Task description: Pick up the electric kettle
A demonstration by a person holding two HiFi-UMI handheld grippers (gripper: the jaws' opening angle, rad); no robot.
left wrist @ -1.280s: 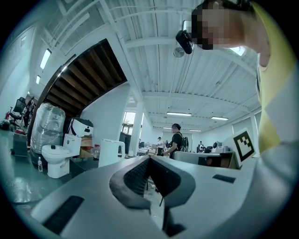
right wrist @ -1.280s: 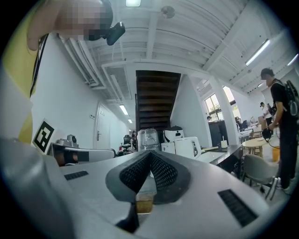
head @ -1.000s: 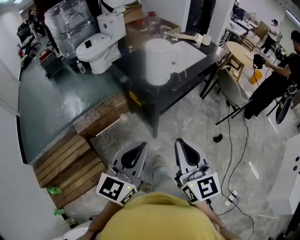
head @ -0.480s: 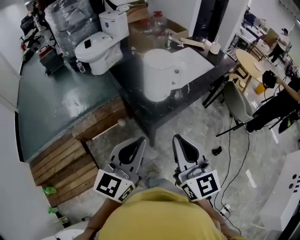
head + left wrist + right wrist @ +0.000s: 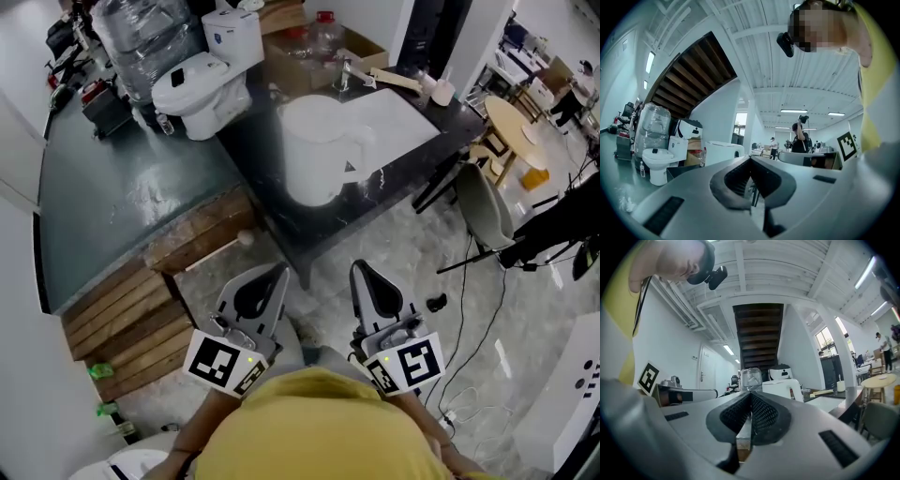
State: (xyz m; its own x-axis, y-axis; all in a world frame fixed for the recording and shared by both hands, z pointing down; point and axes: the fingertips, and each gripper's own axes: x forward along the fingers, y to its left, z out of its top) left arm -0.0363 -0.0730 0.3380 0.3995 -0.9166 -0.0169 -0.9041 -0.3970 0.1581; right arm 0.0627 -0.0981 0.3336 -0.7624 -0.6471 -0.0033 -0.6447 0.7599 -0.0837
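The rigid, smooth-sided white kettle (image 5: 314, 155) near the tabletop's (image 5: 251, 159) front edge looked best taken by its handle (image 5: 366, 148). Left tongs (image 5: 275, 275) and right tongs (image 5: 361, 273) were closed, empty.

Electric kettle (image 5: 319, 150) upright on dark table (image 5: 277, 223); left claw (image 5: 268, 285), right claw (image 5: 367, 281) side by side, well apart from kettle.

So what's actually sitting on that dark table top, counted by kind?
White electric kettle: 1
White sink basin: 1
Metal tap: 1
Wooden plank: 1
Pale cup: 1
Total: 5
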